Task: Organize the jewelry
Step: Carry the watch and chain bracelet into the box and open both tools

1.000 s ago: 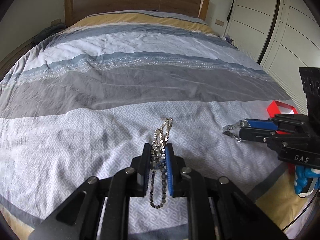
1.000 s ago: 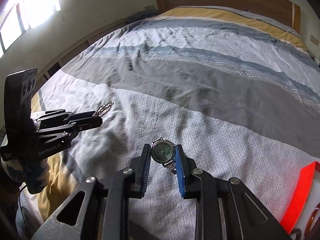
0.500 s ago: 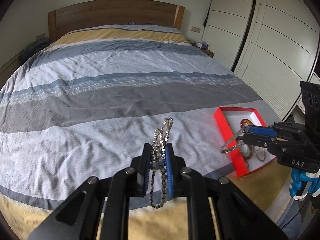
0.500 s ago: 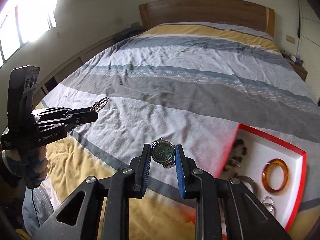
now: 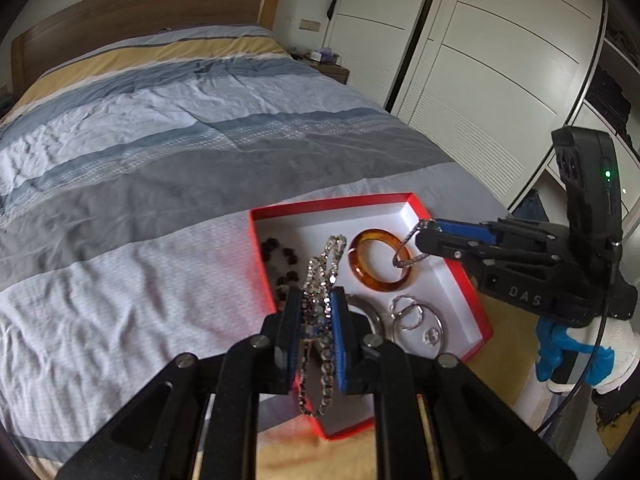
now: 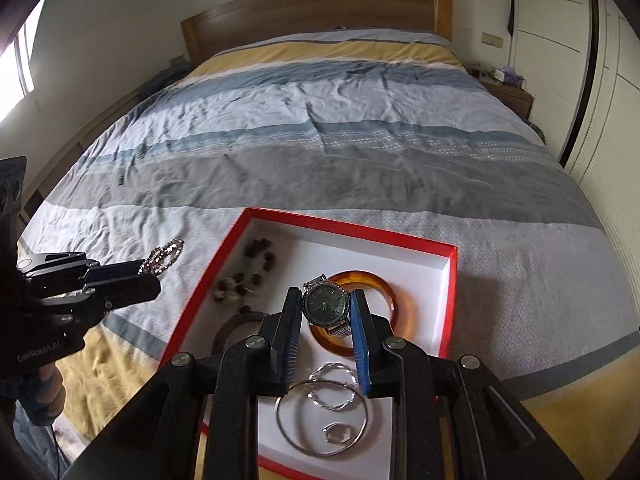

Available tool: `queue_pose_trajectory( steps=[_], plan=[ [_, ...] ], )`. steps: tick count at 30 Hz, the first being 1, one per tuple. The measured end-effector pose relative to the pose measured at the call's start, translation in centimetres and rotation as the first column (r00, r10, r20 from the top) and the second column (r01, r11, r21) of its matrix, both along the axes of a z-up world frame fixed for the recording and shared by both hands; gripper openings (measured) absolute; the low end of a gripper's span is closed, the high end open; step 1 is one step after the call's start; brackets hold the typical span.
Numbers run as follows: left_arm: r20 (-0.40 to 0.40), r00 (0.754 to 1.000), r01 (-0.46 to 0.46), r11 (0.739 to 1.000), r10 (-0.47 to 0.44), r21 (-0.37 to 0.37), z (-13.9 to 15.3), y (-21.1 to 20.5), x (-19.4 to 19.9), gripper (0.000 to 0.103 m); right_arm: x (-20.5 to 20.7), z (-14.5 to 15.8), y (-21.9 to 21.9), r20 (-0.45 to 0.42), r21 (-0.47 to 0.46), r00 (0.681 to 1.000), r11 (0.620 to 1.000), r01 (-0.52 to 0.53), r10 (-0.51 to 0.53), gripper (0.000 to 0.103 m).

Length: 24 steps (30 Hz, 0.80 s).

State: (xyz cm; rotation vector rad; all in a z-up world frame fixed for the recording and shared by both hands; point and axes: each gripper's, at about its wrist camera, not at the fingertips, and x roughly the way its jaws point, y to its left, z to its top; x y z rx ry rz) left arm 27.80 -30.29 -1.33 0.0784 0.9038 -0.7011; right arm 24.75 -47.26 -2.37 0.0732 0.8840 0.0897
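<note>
My left gripper (image 5: 316, 300) is shut on a sparkly chain necklace (image 5: 320, 268), held above the near-left part of a red box with a white inside (image 5: 436, 280). My right gripper (image 6: 326, 308) is shut on a silver watch with a dark green face (image 6: 325, 305), held over the box (image 6: 404, 256) above an amber bangle (image 6: 384, 288). The box holds the amber bangle (image 5: 378, 260), dark beads (image 5: 280, 252), silver hoops (image 5: 416, 316) and a small ring. In the right wrist view the left gripper (image 6: 150, 270) sits left of the box with the necklace (image 6: 166, 254).
The box lies near the foot of a bed with a striped grey, blue and yellow cover (image 5: 160, 140). A wooden headboard (image 6: 312, 12) stands at the far end. White wardrobe doors (image 5: 480, 60) line the right side. A bedside table (image 6: 508, 98) stands beside the bed.
Both grippers have swung right with their loads, from over the bare bedcover to above the red box. The watch now hangs over the amber bangle, the necklace over the box's left part.
</note>
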Motion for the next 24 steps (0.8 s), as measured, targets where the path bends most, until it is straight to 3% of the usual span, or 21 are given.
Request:
queue_pose_trajectory(
  steps=[6, 14, 22, 24],
  plan=[
    [-0.051, 0.999, -0.009, 0.998, 0.012, 0.058, -3.5, -4.8, 2.3, 0.013, 2.2, -3.2, -1.9, -0.043, 0.035, 0.999, 0.999, -0.002, 0.004, 0.024],
    [-0.081, 0.996, -0.021, 0.992, 0.031, 0.124, -6.8, -6.2, 4.2, 0.013, 3.4, -6.1, -2.4, -0.084, 0.035, 0.996, 0.999, -0.025, 0.028, 0.024],
    [-0.085, 0.996, -0.025, 0.992, 0.036, 0.125, -7.1, -6.2, 4.8, 0.016, 3.4, -6.2, -2.7, -0.091, -0.002, 0.996, 1.000, -0.024, 0.023, 0.027],
    [-0.089, 0.996, -0.020, 0.993, 0.031, 0.120, -7.0, -6.2, 4.8, 0.021, 3.1, -6.0, -2.9, -0.090, -0.002, 0.996, 1.000, -0.020, 0.020, 0.028]
  ],
)
